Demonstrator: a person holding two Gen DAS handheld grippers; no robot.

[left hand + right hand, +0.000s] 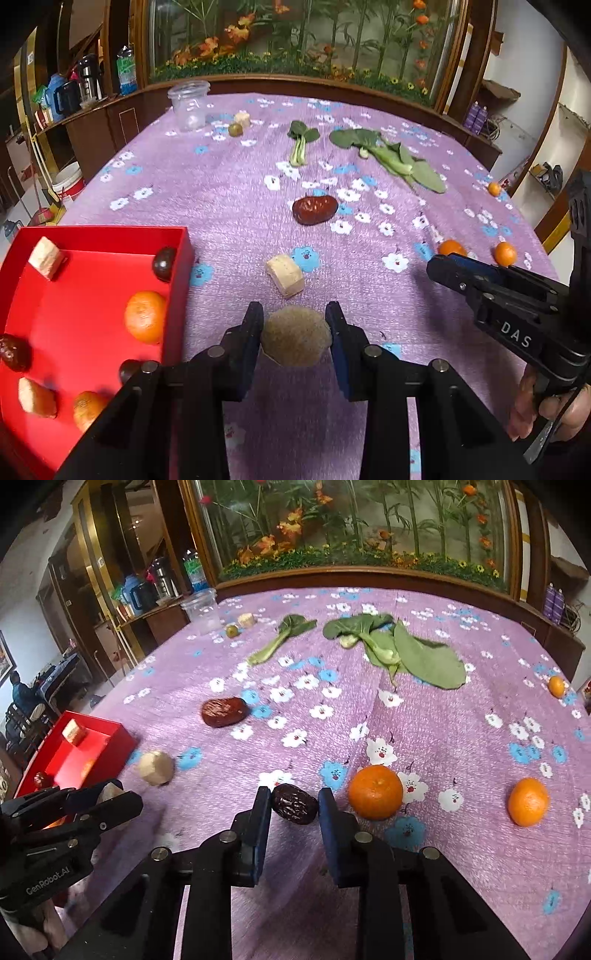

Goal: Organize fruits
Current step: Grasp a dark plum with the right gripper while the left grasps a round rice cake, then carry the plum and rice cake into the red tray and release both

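Observation:
My left gripper (294, 321) is shut on a fuzzy brown kiwi (295, 340), just right of the red box (177, 269), which holds oranges, dark dates and beige chunks. My right gripper (291, 805) is shut on a dark wrinkled date (294, 804); the right gripper also shows in the left wrist view (448, 264), and the left gripper in the right wrist view (110, 797). A large red date (314, 209) and a beige chunk (285, 275) lie on the purple cloth. Two oranges (375, 792) (528, 802) lie right of my right gripper.
Green leafy vegetables (391, 155) and one smaller stalk (301, 142) lie at the far side. A clear plastic jar (189, 105), a green fruit (235, 129) and a beige piece (242, 119) stand far left. A small orange (556, 685) lies near the right edge.

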